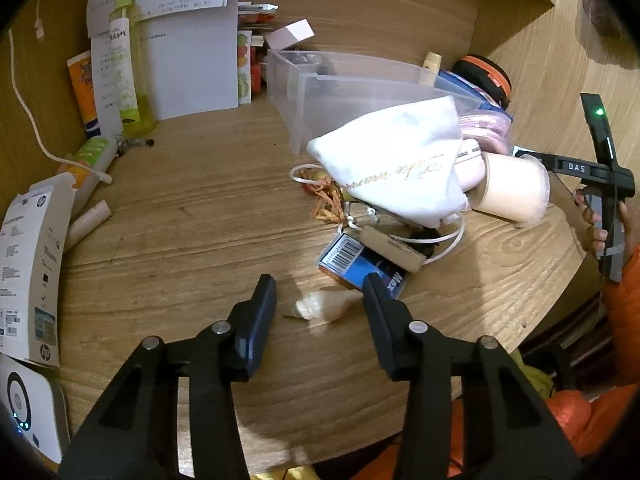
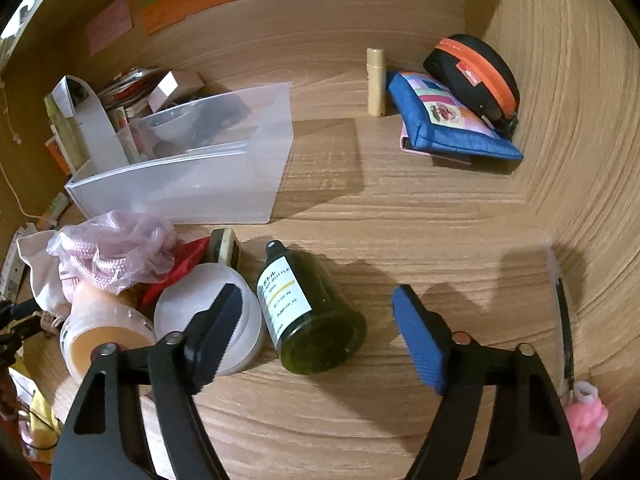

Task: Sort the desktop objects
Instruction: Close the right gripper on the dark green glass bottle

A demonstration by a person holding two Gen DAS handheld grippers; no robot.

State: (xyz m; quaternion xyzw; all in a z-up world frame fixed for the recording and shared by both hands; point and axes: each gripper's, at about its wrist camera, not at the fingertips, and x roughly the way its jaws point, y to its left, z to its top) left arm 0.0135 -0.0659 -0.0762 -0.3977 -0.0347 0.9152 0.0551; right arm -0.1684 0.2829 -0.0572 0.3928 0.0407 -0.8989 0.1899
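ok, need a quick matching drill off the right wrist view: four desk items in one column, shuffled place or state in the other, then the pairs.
Items
1. dark green bottle
2. clear plastic bin
3. blue pouch
4. tan tube

Place or state
A. standing upright near the back wall
B. lying on its side between the open right gripper fingers
C. under the black case with the orange zipper
D. behind the pile, with a small bowl inside

Pairs: 1-B, 2-D, 3-C, 4-A
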